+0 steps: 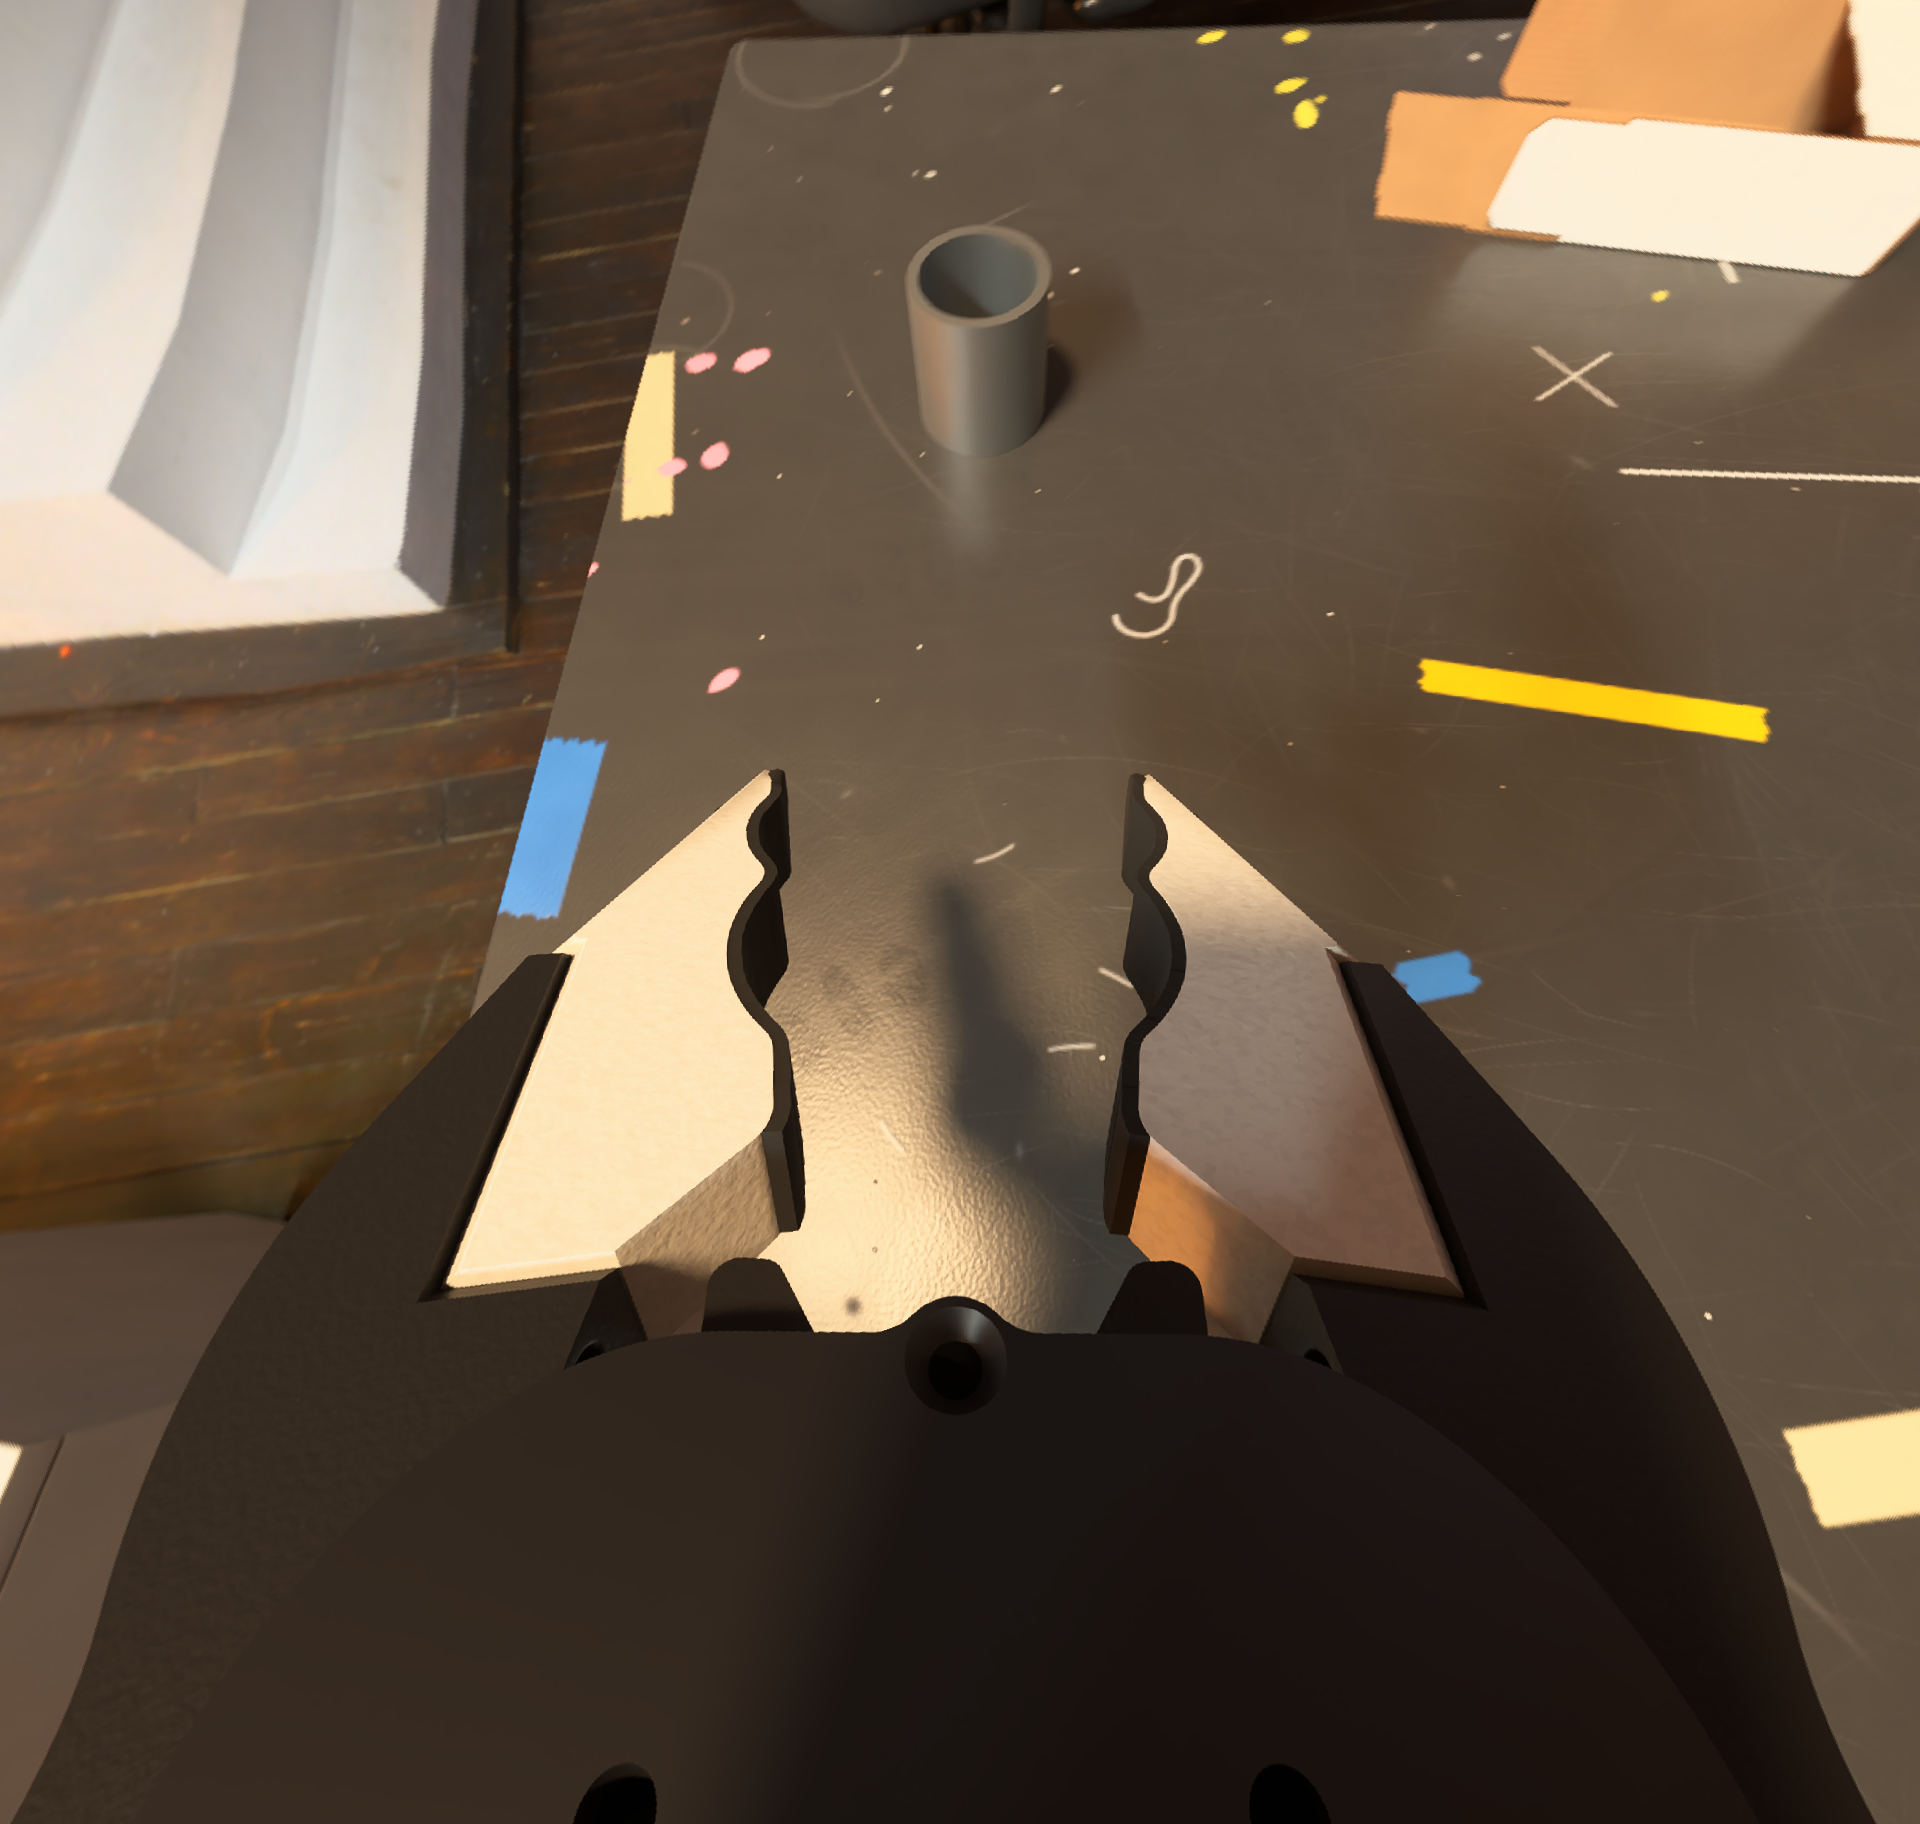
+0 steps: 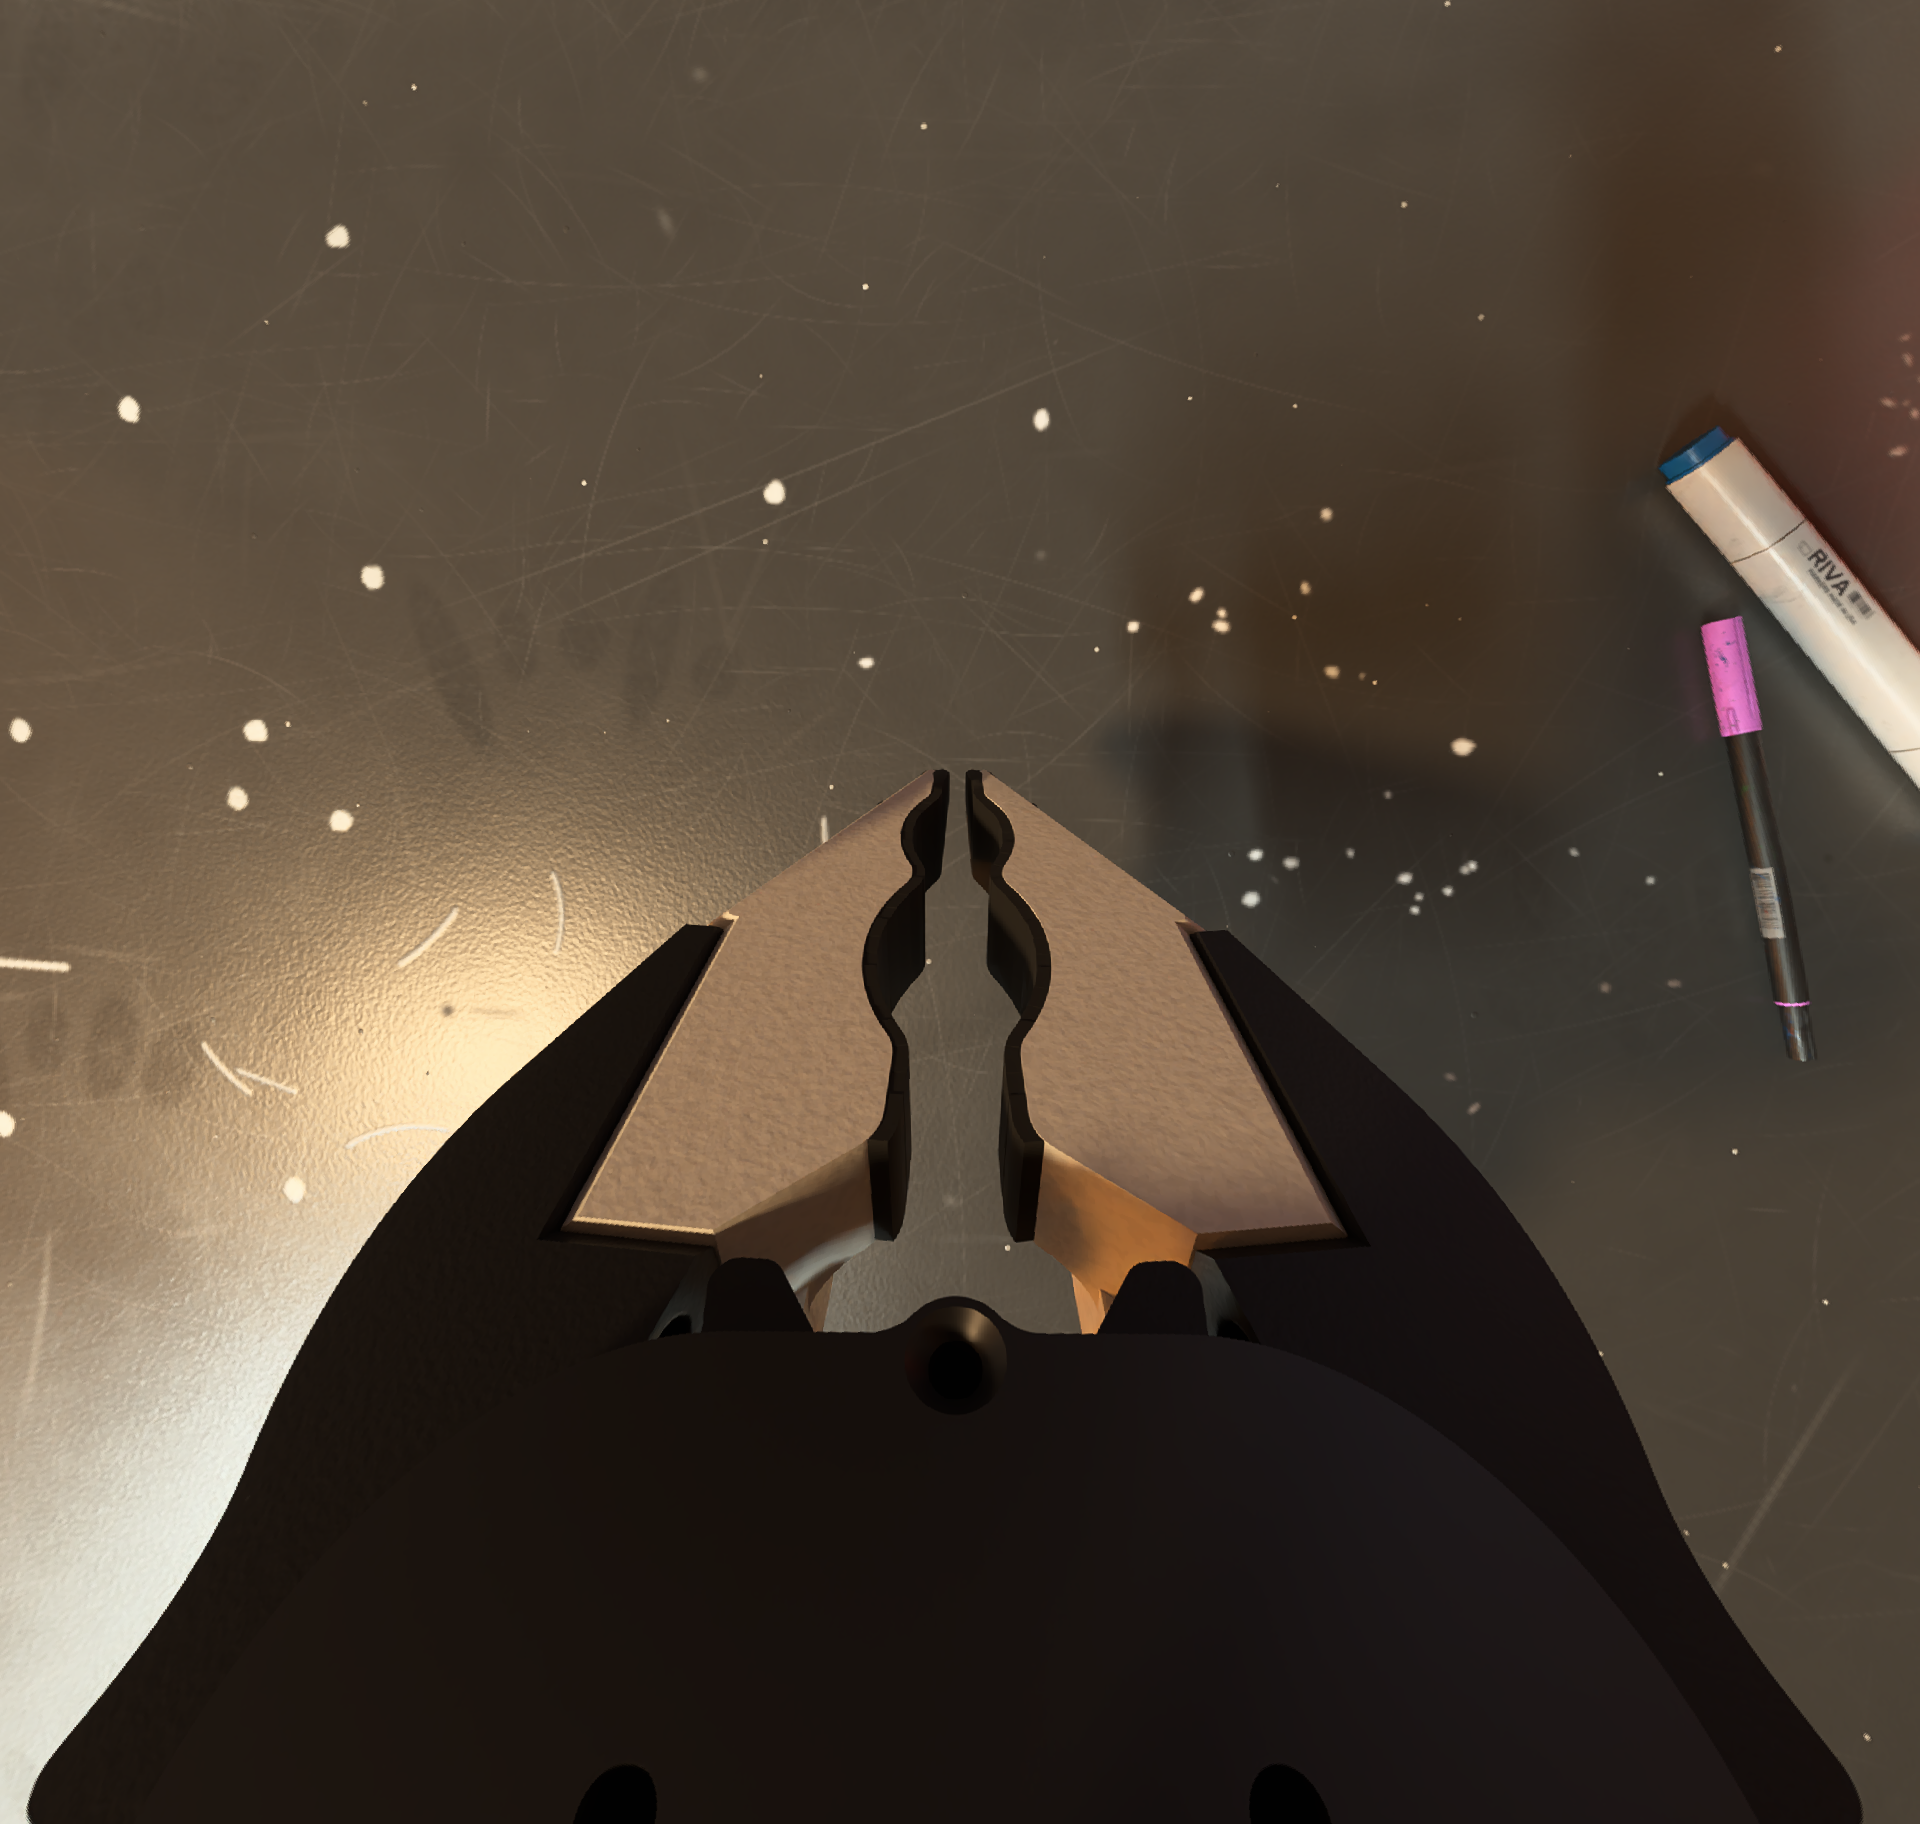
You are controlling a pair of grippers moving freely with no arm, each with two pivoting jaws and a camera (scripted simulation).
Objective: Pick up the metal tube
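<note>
Metal tube: the metal tube point(image 1: 979, 340) stands upright on the grey table point(image 1: 1299, 839), open end up, far of the left gripper and roughly on its centre line, towards the table's left edge. Nothing touches it.

Left gripper: the left gripper point(image 1: 956, 787) has its jaws spread wide with nothing between them, only bare tabletop. It is well apart from the tube and points at it. Judged reason: the gap looks wider than the tube, so the fingers can pass either side of the wall on approach.

Right gripper: the right gripper point(image 2: 956, 782) has its jaws nearly together, a thin slit at the tips, holding nothing. It looks down on a speckled, scratched stretch of table, and the tube does not show in its view. Judged: parked out of the way.

Tube as container: the bore looks empty from the left wrist view; its bottom is in shadow, so not certain.

Cardboard boxes: open cardboard boxes point(image 1: 1662, 70) sit at the far right corner with white slabs point(image 1: 1704, 190) in or on them; which, I cannot tell.

Pens: a white marker point(image 2: 1787, 585) with a blue end and a thin pen point(image 2: 1756, 829) with a pink cap lie on the table at the right, near each other, apart from the right gripper.

Tape marks: yellow tape strip point(image 1: 1590, 699) and blue tape point(image 1: 556, 829) are stuck flat to the table, clear of the approach line.

Step in hand: approach not yet closed; grasp not begun.

Risk (judged): a tall, smooth cylinder could tip if one finger touches first.
</note>
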